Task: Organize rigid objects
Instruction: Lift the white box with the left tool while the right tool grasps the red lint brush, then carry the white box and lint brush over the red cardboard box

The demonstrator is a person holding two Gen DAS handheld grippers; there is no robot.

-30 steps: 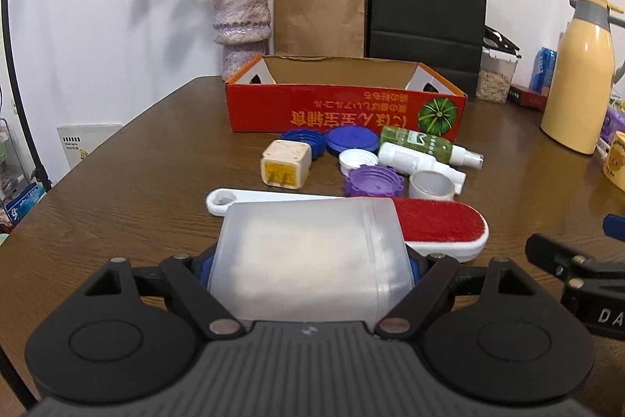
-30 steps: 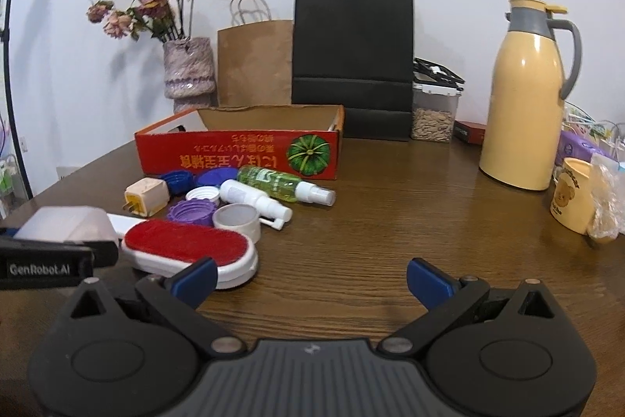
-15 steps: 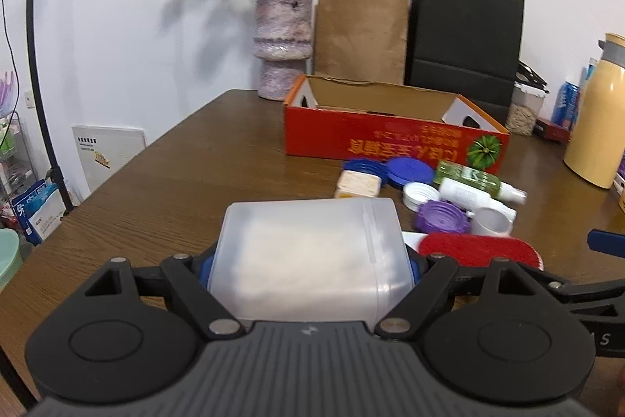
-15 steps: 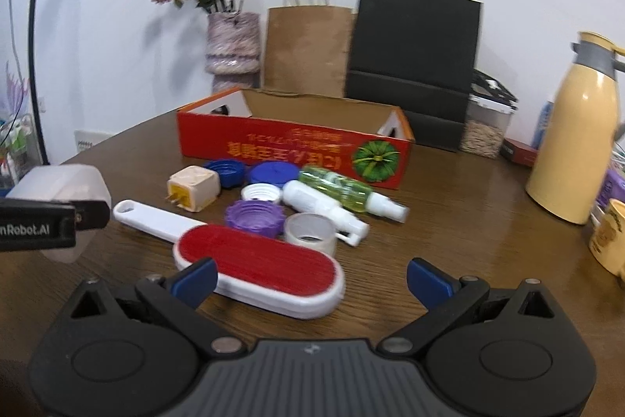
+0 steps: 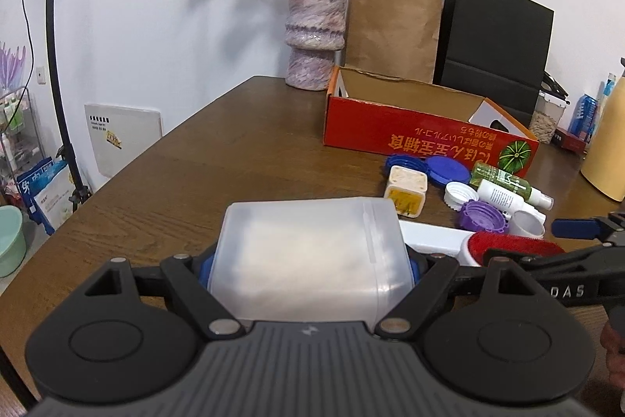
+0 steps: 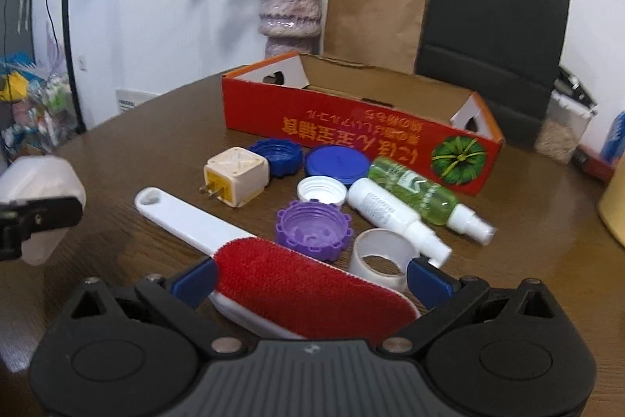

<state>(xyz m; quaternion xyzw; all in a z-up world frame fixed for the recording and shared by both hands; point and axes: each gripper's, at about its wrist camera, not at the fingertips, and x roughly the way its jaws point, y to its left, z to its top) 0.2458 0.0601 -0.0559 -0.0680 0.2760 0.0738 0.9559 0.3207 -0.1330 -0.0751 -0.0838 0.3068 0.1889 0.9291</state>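
My left gripper [image 5: 308,270] is shut on a translucent white plastic box [image 5: 308,245], held above the brown table [image 5: 203,159]. The same box [image 6: 39,178] shows at the left edge of the right wrist view. My right gripper [image 6: 312,278] is open, and the red head of a white-handled lint brush [image 6: 312,284] lies between its blue fingers [image 6: 195,278]. Beyond the brush lie a cream plug adapter [image 6: 238,174], blue caps [image 6: 336,161], a white cap [image 6: 322,188], a purple cap [image 6: 314,227], a white ring [image 6: 383,256], a white bottle [image 6: 390,213] and a green spray bottle [image 6: 418,190]. Behind them stands an open red cardboard box [image 6: 351,127].
At the back of the table stand a vase [image 5: 314,34] of dried flowers, a brown paper bag [image 5: 390,30] and a black paper bag [image 5: 496,42]. A yellow thermos [image 5: 605,163] is at the far right. The table's curved edge runs along the left.
My right gripper has moved left and forward, so the brush head now lies between its fingers. My left gripper has carried the white box leftward, away from the pile.
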